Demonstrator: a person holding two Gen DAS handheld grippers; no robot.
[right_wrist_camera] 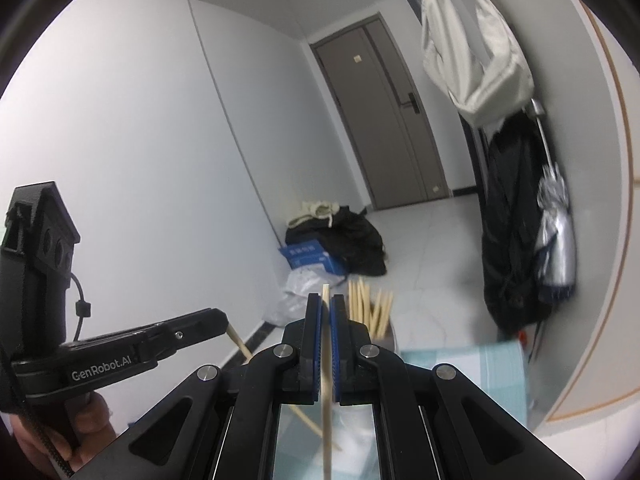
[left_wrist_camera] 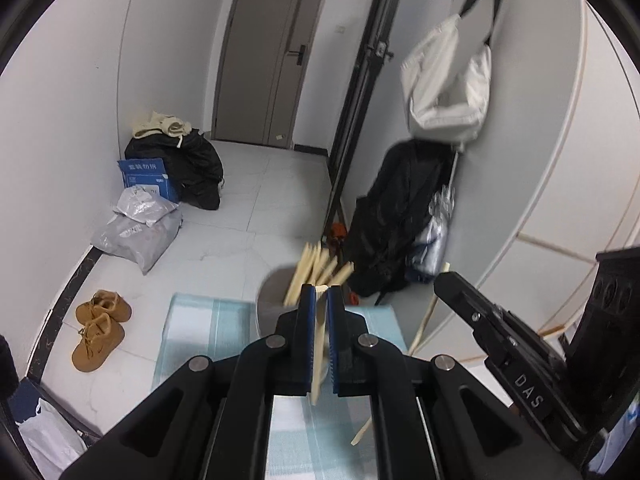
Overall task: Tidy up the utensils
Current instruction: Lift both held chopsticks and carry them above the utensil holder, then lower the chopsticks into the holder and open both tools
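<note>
My left gripper (left_wrist_camera: 319, 292) is shut on a pale wooden chopstick (left_wrist_camera: 319, 352) that runs along its blue pads. Just beyond it a grey holder cup (left_wrist_camera: 269, 300) holds several chopsticks (left_wrist_camera: 316, 266), standing on a light blue striped cloth (left_wrist_camera: 200, 332). My right gripper (right_wrist_camera: 326, 300) is shut on another chopstick (right_wrist_camera: 326, 380), held nearly upright. The holder's chopsticks (right_wrist_camera: 370, 308) show just right of its fingertips. The left gripper (right_wrist_camera: 224, 322) appears at the left of the right wrist view, with its chopstick (right_wrist_camera: 240, 344) slanting down. The right gripper (left_wrist_camera: 442, 280) appears at the right of the left wrist view.
Brown shoes (left_wrist_camera: 100, 328), grey parcels (left_wrist_camera: 136, 232), a blue box (left_wrist_camera: 146, 178) and black bags (left_wrist_camera: 192, 168) lie on the floor at left. A black backpack (left_wrist_camera: 396, 216) and a white bag (left_wrist_camera: 448, 80) hang on the right wall. A grey door (left_wrist_camera: 268, 52) is ahead.
</note>
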